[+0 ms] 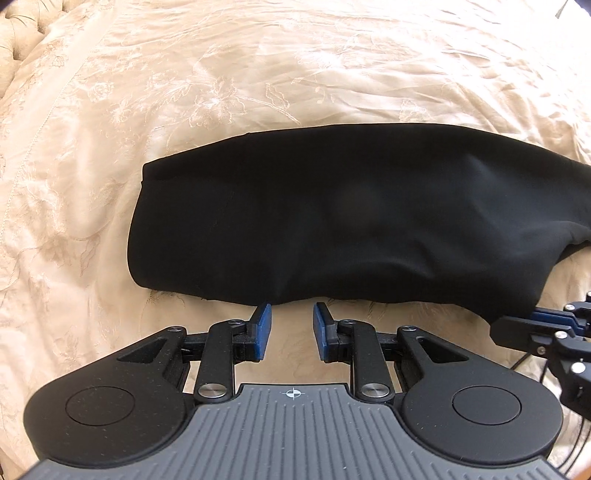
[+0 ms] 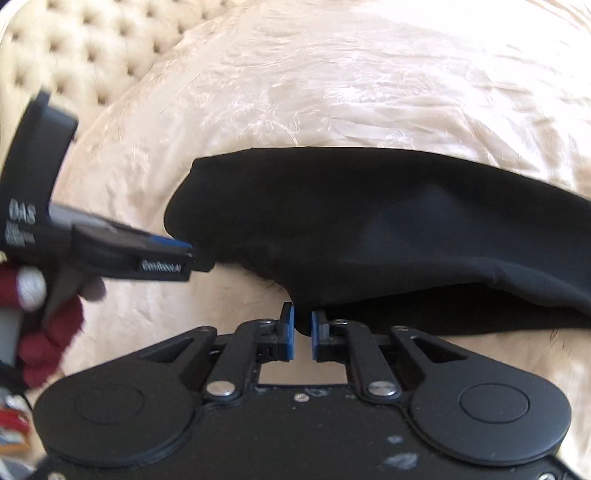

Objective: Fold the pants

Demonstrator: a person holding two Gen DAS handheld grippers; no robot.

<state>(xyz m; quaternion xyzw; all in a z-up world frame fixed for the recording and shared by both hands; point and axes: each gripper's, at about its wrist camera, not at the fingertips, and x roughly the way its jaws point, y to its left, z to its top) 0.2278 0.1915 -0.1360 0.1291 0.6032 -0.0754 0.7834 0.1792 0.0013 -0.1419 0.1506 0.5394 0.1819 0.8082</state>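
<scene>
Black pants (image 1: 332, 218) lie folded in a long band across a cream bedspread (image 1: 221, 74). My left gripper (image 1: 291, 314) is open and empty, its blue pads just short of the pants' near edge. My right gripper (image 2: 303, 317) is nearly shut, pinching a fold of the near edge of the pants (image 2: 369, 236), which is lifted slightly. It also shows in the left wrist view (image 1: 517, 325) at the right, clamped on the cloth. The left gripper shows blurred in the right wrist view (image 2: 184, 254) at the left, held by a red-gloved hand (image 2: 48, 332).
The embroidered bedspread (image 2: 332, 92) is wrinkled all around the pants. A tufted cream headboard (image 2: 92, 48) stands at the far left, also in the left wrist view (image 1: 18, 33). A black cable (image 1: 524, 362) runs by the right gripper.
</scene>
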